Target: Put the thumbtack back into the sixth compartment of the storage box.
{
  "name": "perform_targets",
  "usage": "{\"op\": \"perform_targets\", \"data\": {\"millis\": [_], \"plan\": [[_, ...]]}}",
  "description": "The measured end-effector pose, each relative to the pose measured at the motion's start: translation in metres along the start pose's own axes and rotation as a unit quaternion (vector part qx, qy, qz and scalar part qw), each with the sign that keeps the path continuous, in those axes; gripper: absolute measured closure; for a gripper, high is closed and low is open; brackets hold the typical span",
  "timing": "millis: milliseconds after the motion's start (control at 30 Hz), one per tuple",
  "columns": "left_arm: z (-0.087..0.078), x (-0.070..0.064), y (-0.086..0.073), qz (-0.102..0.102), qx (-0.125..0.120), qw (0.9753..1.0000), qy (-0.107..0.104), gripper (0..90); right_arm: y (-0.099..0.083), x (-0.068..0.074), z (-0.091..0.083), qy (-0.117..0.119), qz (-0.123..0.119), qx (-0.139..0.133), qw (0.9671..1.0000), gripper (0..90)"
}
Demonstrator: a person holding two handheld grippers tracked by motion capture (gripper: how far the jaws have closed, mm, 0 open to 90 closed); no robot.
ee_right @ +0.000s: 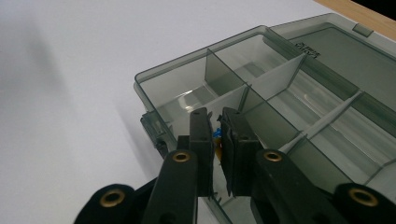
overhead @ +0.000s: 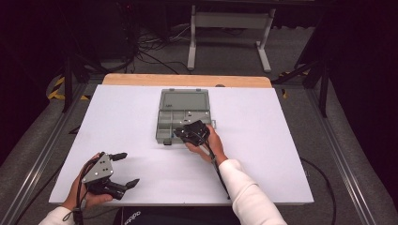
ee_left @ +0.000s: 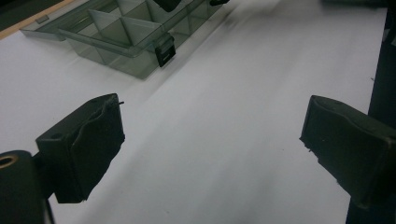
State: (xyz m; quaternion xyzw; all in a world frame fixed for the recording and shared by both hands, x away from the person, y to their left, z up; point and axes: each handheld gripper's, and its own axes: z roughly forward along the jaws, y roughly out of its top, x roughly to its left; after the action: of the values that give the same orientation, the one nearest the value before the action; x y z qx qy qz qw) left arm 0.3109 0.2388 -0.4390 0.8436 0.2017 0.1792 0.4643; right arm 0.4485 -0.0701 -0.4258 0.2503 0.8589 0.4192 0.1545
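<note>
A smoky grey plastic organizer box (overhead: 165, 123) lies open mid-table, its lid (overhead: 183, 100) flat behind it and its inside split by dividers. My right gripper (overhead: 179, 133) dips into a front compartment of the box (ee_right: 280, 93). In the right gripper view its jaws (ee_right: 215, 119) stand almost together, with a small blue and orange piece (ee_right: 216, 136) pinched between them. My left gripper (overhead: 127, 169) rests near the table's front left, open, over bare white tabletop (ee_left: 210, 140). The box (ee_left: 121, 42) shows far off in the left gripper view.
The white table sheet (overhead: 263, 140) has a wooden edge (overhead: 187, 80) at the back. A black latch (ee_left: 165, 50) hangs on the box's front wall. Beyond the table stand a white frame leg (overhead: 191, 42) and cables on the floor.
</note>
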Motion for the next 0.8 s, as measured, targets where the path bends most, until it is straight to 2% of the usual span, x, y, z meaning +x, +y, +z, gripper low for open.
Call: {"op": "perform_targets", "data": {"millis": [400, 567, 700, 800], "plan": [[0.001, 0.0, 0.0, -0.003, 0.0, 1.0, 0.001, 6.5, -0.001, 0.006, -0.006, 0.001, -0.01, -0.008, 0.9999, 79.8], [0.003, 0.001, 0.001, -0.005, 0.0, 1.0, 0.002, 6.6, -0.003, 0.012, -0.021, 0.009, -0.025, -0.028, 0.9993, 77.4], [0.003, 0.003, 0.002, -0.005, 0.0, 1.0, 0.004, 6.7, -0.005, 0.016, -0.037, 0.004, -0.046, -0.038, 0.9982, 74.9], [0.004, 0.003, 0.002, -0.007, -0.001, 1.0, 0.003, 6.7, -0.009, 0.018, -0.046, -0.002, -0.051, -0.045, 0.9977, 72.7]]}}
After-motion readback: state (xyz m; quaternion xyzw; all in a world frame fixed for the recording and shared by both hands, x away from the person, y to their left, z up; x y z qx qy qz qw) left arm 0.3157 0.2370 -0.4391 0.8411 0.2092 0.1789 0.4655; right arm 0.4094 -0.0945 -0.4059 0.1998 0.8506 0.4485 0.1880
